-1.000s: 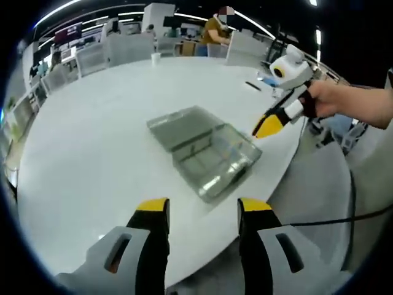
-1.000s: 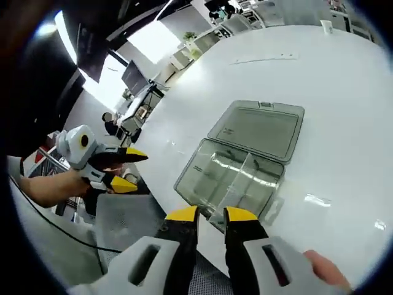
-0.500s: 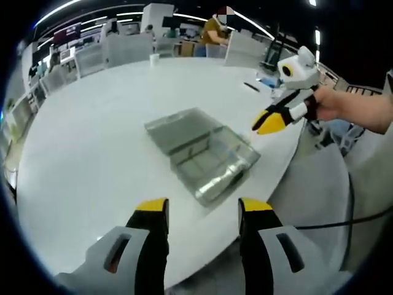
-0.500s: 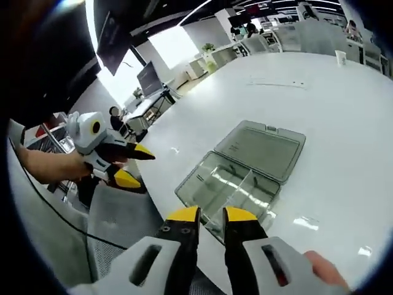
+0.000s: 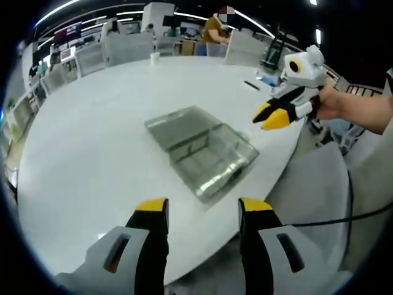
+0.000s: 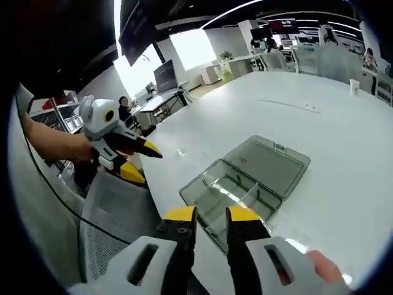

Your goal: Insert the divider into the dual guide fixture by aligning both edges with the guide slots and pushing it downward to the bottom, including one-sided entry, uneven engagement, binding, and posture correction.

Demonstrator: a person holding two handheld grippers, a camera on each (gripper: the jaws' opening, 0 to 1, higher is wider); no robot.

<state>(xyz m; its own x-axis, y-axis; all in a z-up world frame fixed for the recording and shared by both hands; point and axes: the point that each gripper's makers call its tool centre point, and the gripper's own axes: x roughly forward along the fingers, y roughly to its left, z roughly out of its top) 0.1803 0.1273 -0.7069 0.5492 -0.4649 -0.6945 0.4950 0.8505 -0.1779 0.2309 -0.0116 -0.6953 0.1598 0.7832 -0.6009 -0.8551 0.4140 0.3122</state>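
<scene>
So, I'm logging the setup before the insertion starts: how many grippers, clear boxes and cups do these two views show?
Grippers: 2, the left gripper and the right gripper
Clear boxes: 1, the clear box, lid open flat on the white table
Cups: 1, the white cup at the far side
Total: 4

One round white bench (image 5: 92, 135) carried one clear grey plastic box (image 5: 212, 161) with a hinged lid (image 5: 181, 126) lying open flat beside its tray. Inside the tray, the right gripper view showed one clear upright divider (image 6: 245, 196). Two yellow-tipped grippers were counted: the left gripper (image 5: 202, 212) and the right gripper (image 6: 206, 216). One white paper cup (image 5: 156, 58) stood at the bench's far side. One grey mesh chair (image 6: 113, 212) sat at the bench edge.
</scene>
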